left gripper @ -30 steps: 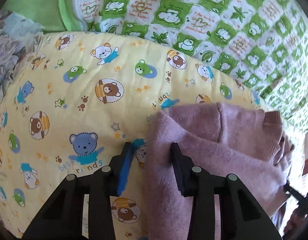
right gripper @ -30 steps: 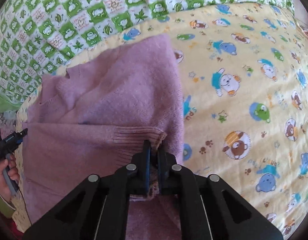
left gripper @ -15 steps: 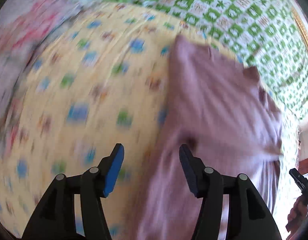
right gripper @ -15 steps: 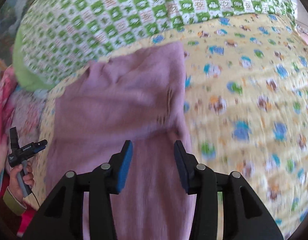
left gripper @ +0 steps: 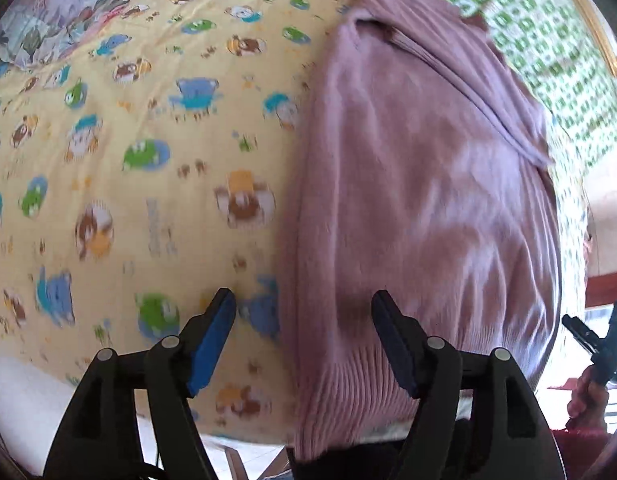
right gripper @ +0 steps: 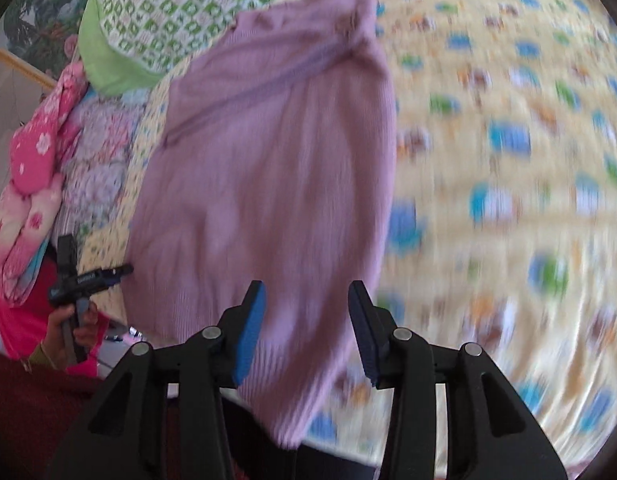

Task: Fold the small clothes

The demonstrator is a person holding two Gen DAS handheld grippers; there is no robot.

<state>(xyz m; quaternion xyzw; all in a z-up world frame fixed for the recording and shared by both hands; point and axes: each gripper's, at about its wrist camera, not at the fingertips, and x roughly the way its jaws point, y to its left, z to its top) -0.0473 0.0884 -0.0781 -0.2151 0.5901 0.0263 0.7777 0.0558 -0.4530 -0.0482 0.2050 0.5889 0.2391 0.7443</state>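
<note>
A mauve knit sweater [left gripper: 420, 184] lies folded lengthwise on a yellow bear-print blanket [left gripper: 156, 152]; its ribbed hem hangs over the bed's near edge. It also shows in the right wrist view [right gripper: 268, 176]. My left gripper [left gripper: 304, 308] is open and empty, over the sweater's left edge near the hem. My right gripper [right gripper: 306, 296] is open and empty, above the hem. The other gripper shows at the edge of each view [left gripper: 596, 340] [right gripper: 84, 280].
A green-and-white checked quilt [right gripper: 180, 4] lies beyond the sweater's collar. Pink floral bedding [right gripper: 32, 152] is piled at the left in the right wrist view. Pale floral cloth [left gripper: 48, 12] lies at the far left in the left wrist view. The blanket [right gripper: 508, 160] stretches right.
My right gripper let go of the sweater's cuff and opened. Both grippers pulled back toward the bed's near edge, so the whole folded sweater now shows.
</note>
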